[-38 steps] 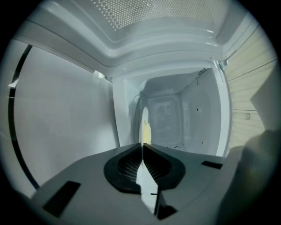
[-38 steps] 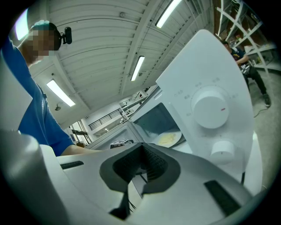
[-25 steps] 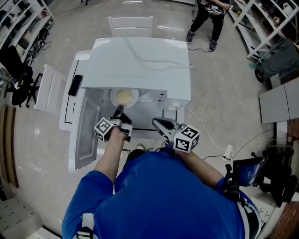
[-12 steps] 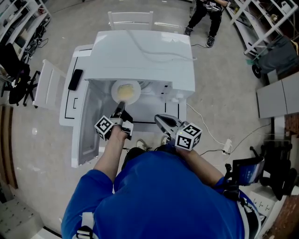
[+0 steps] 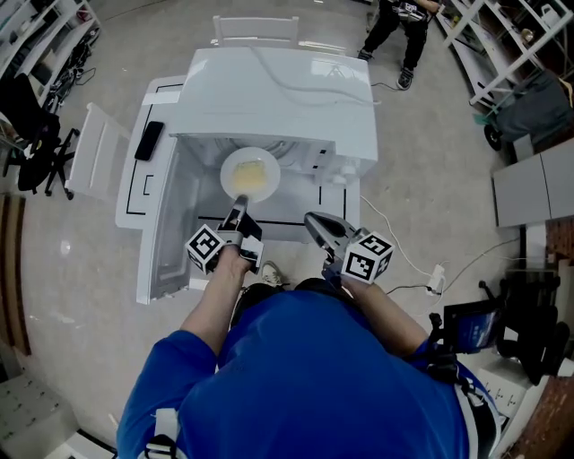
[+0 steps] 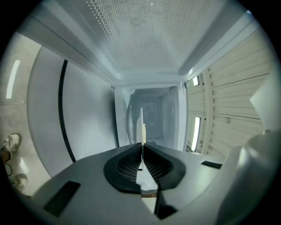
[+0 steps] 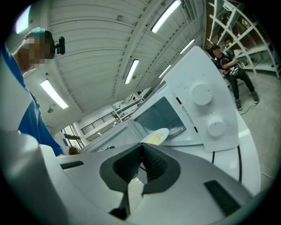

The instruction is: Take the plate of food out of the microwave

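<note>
A white plate (image 5: 250, 173) with yellow food hangs level in front of the open white microwave (image 5: 278, 90), just outside its mouth. My left gripper (image 5: 239, 206) is shut on the plate's near rim. In the left gripper view the plate (image 6: 142, 125) shows edge-on as a thin white line between the pads, with the empty cavity (image 6: 153, 112) behind it. My right gripper (image 5: 313, 222) hovers to the right of the plate, shut with nothing in it. From the right gripper (image 7: 140, 150) view the plate (image 7: 154, 137) shows beside the microwave's two knobs (image 7: 202, 93).
The microwave door (image 5: 166, 238) stands swung open to the left. A black phone (image 5: 148, 141) lies on the white table (image 5: 134, 197) left of the microwave. White chairs (image 5: 94, 161) stand around. A cable runs to a power strip (image 5: 437, 289) on the floor; a person (image 5: 399, 27) sits beyond.
My left gripper has drawn the plate back toward me; it was half under the microwave's top and now shows whole outside the opening. The right gripper has stayed beside it.
</note>
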`<act>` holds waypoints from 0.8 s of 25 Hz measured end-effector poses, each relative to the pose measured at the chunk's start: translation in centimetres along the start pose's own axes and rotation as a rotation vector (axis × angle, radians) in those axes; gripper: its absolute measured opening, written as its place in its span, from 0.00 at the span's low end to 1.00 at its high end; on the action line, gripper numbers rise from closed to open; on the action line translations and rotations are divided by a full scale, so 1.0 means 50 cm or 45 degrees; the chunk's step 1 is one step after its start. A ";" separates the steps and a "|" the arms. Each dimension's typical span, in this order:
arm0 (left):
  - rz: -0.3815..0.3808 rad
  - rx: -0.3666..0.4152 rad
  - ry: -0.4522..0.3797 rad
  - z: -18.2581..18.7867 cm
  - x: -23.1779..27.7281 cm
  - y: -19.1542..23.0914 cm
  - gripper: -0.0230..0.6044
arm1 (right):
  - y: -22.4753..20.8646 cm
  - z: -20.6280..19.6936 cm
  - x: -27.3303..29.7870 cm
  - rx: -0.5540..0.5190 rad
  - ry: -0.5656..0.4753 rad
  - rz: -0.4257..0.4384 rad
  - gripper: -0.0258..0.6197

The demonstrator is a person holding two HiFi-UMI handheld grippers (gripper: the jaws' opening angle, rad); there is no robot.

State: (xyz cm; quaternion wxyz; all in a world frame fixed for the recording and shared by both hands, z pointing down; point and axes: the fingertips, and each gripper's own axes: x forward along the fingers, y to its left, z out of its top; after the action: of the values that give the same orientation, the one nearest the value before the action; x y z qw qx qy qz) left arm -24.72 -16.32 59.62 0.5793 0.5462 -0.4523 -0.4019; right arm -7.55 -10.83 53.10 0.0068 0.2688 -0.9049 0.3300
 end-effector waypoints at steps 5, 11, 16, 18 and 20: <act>-0.050 0.009 -0.063 -0.039 -0.042 -0.029 0.07 | -0.005 0.006 -0.046 -0.005 -0.002 0.047 0.03; -0.081 0.015 -0.149 -0.092 -0.105 -0.056 0.07 | -0.010 0.006 -0.119 0.001 -0.009 0.096 0.03; -0.110 0.018 -0.215 -0.141 -0.160 -0.066 0.07 | -0.001 -0.008 -0.175 -0.004 0.003 0.150 0.03; -0.107 0.022 -0.237 -0.163 -0.186 -0.065 0.07 | 0.003 -0.017 -0.197 -0.006 0.011 0.169 0.03; -0.113 0.023 -0.256 -0.182 -0.209 -0.069 0.07 | 0.008 -0.023 -0.215 -0.008 0.016 0.185 0.03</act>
State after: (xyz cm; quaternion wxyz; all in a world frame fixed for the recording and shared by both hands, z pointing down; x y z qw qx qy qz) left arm -18.68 -4.12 55.36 0.5077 0.5277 -0.4871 -0.4759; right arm 1.27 -4.69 51.73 -0.0105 0.2004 -0.9229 0.3285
